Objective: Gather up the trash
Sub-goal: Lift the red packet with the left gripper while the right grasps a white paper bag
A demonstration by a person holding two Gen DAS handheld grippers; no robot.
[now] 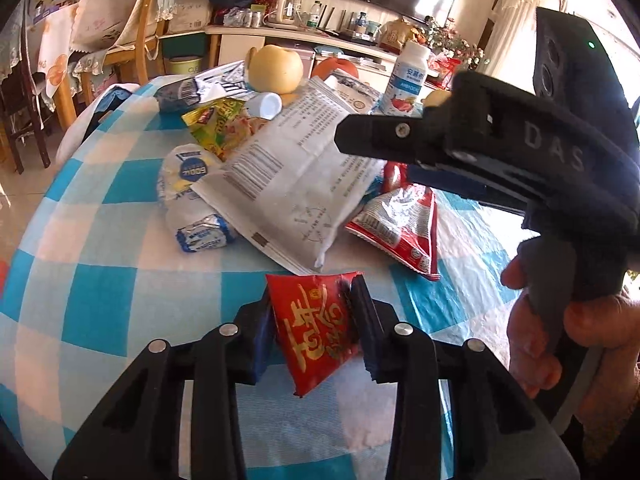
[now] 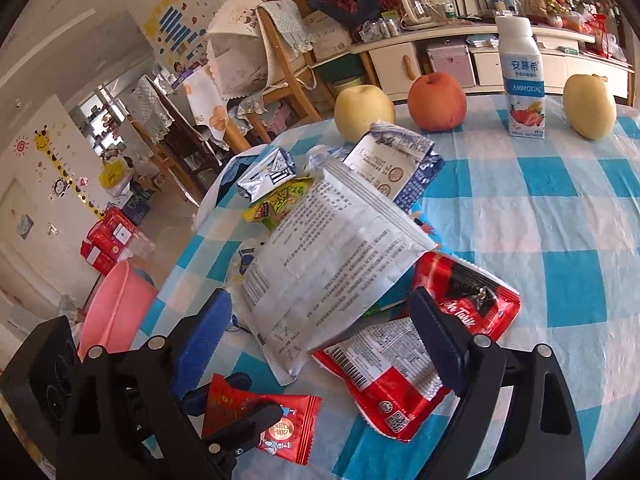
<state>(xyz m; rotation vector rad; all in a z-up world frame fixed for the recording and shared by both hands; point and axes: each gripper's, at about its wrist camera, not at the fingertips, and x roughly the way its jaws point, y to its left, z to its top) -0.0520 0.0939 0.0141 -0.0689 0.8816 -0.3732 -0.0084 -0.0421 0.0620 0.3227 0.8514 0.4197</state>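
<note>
Left claw was pinching a small red candy wrapper between its pads, held just above the checkered tabletop. Beyond it, on my left wrist view, a big white printed bag lay over a red snack packet and crumpled blue-and-white wrappers. A yogurt bottle stood capped behind the pile; I couldn't tell what it held.

On my right wrist view, the right claw was spread wide, hanging over the white bag and the red packet. The candy wrapper showed lower left. A pink bin sat beside the tabletop, its inside hidden from me.
</note>
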